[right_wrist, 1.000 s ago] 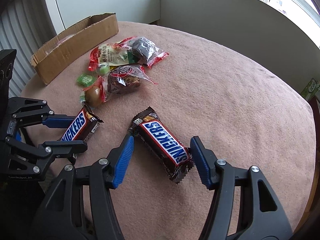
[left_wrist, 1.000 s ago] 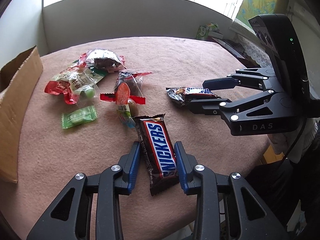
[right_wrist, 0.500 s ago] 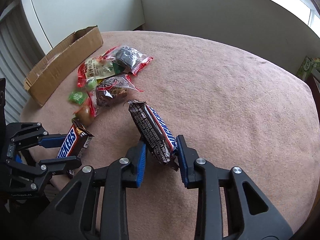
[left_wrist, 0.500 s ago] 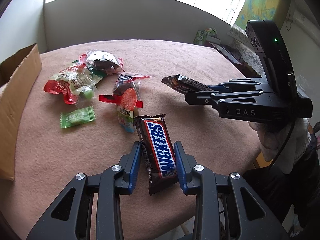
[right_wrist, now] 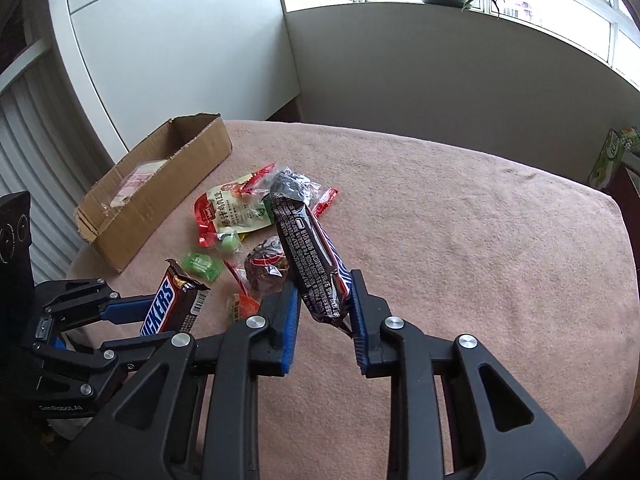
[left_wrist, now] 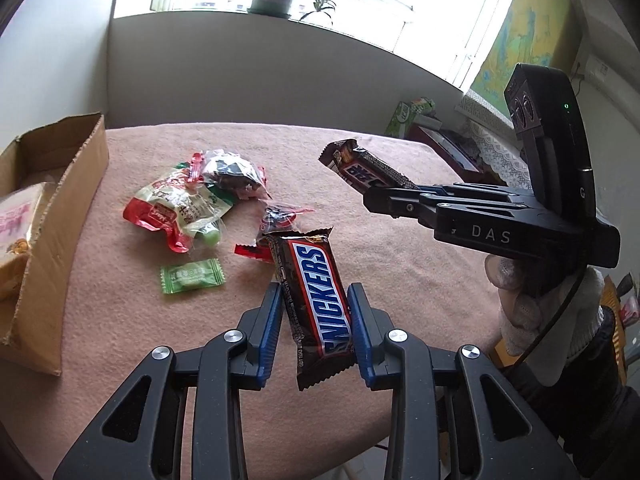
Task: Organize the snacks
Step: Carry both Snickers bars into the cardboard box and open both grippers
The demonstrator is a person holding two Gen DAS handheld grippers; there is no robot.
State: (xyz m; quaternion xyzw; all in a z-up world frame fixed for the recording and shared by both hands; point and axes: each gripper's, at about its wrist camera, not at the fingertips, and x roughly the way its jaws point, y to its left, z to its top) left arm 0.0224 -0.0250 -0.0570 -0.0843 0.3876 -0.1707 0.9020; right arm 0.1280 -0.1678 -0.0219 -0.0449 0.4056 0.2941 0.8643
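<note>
Left gripper [left_wrist: 314,320]: low centre of its own view, fingers pointing to 12 o'clock, blue pads [left_wrist: 269,328] pressed on both long sides of a bar [left_wrist: 316,304], bar clear of the surface.

Right gripper [right_wrist: 324,312]: fingers aimed to 12 o'clock in its own view, pads [right_wrist: 357,320] clamped on the lower end of a second bar [right_wrist: 308,256], which tilts up toward 11 o'clock.

From the left view, the right one enters from 3 o'clock, roughly level, lifted. Gloved right hand [left_wrist: 532,312] beneath its body, probably on the handle; grip partly hidden.
</note>
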